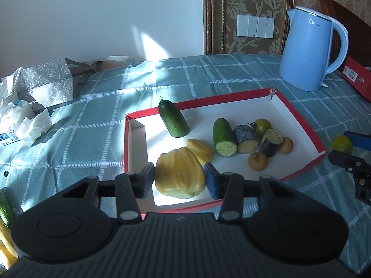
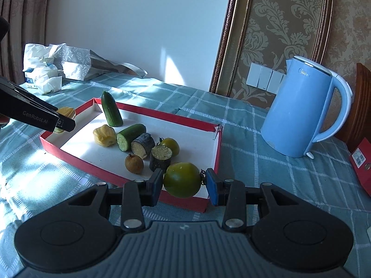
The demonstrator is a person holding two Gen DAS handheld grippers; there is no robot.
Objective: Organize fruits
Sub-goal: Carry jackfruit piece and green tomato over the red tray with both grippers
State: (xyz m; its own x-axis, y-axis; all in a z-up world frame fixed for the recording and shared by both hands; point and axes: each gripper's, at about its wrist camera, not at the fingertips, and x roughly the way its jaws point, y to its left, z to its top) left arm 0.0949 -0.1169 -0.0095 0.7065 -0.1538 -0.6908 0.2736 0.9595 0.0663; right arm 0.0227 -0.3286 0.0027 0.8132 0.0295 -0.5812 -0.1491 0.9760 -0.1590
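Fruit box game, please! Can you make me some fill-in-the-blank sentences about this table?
1. The left tongs hold a big ____ fruit.
2. The right tongs hold a green ____.
3. The box has a ____ rim.
4. The blue ____ stands outside the box.

Missing words: yellow; tomato; red; kettle

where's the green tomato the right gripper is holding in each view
Left wrist view: the green tomato sits at the far right edge, just outside the red tray, between the right gripper's fingers.
Right wrist view: it fills the lower middle, clamped in the right gripper over the tray's near corner.
Shared landmark: the blue kettle, beyond the tray on the right in both.
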